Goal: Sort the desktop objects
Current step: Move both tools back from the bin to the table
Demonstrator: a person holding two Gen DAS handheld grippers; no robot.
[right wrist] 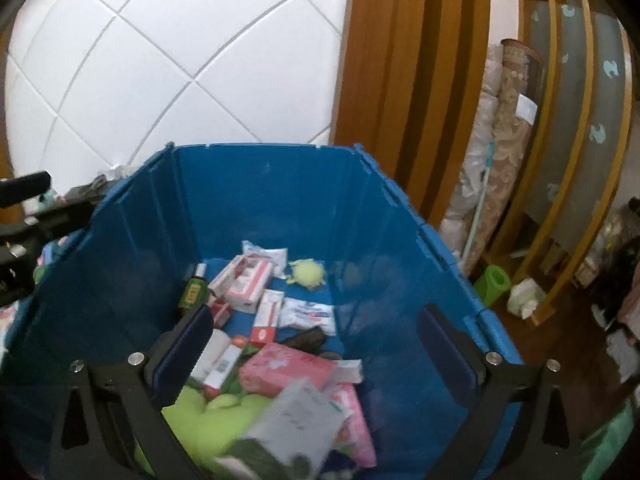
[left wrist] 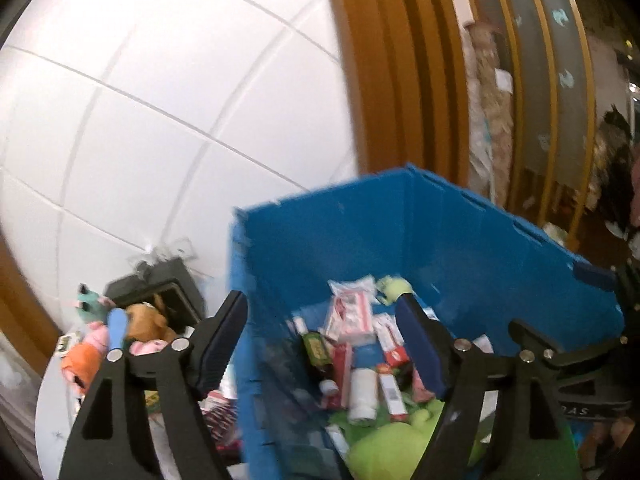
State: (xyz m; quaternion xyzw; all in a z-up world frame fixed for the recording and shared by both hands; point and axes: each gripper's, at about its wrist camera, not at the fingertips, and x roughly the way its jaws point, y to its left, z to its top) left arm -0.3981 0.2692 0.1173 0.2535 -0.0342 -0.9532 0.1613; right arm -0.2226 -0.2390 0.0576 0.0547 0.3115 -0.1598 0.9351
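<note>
So, blue bin fills the view, boxes and green plush inside. R gripper over it, jaws wide apart, nothing btwn. L gripper at bin's left wall, jaws apart, empty. Toys left of bin.

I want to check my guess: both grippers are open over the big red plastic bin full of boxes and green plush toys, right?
Nearly. The big plastic bin is blue, not red, as the right wrist view shows. The rest holds: the left gripper and right gripper are open over it, with boxes and green plush toys inside.
</note>
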